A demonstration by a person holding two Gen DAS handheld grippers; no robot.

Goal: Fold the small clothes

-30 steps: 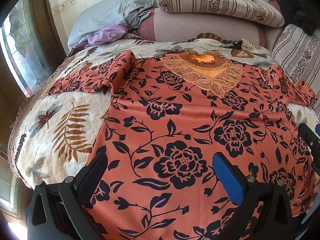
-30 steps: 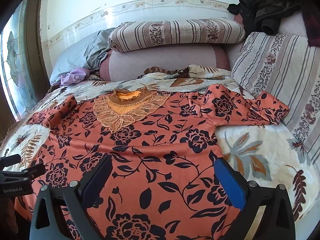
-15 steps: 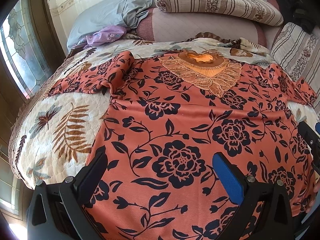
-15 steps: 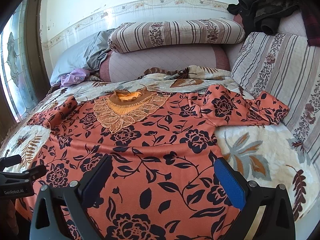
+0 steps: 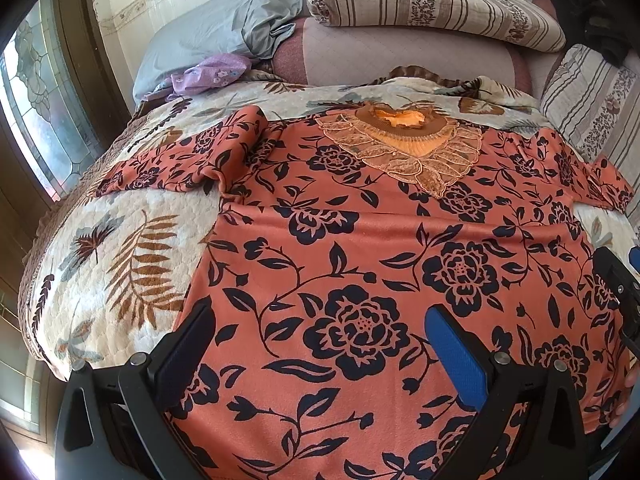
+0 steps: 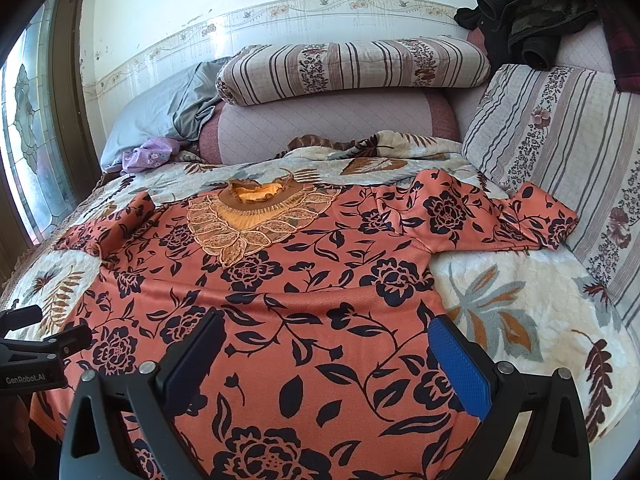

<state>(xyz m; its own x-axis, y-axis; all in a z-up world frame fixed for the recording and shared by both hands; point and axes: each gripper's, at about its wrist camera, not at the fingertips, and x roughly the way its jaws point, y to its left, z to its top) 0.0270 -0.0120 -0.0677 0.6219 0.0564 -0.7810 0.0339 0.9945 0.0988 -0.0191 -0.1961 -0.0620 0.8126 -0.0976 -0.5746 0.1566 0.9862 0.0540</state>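
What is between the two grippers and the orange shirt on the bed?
Nothing visible. The shirt lies spread flat on the quilt, and both the left gripper and the right gripper hang directly over its lower half with jaws open. The pillows and other clothes sit far back by the wall.

White lettering "GenRobot.AI" stands on the left gripper (image 6: 38,350), at nine o'clock in the right wrist view. Nothing else is legible.

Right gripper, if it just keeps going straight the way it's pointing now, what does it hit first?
Most likely the orange floral top. The right gripper is open, both fingers over the fabric spread on the quilted bedspread, pointing toward the lace collar. Its height above the cloth is hard to judge.
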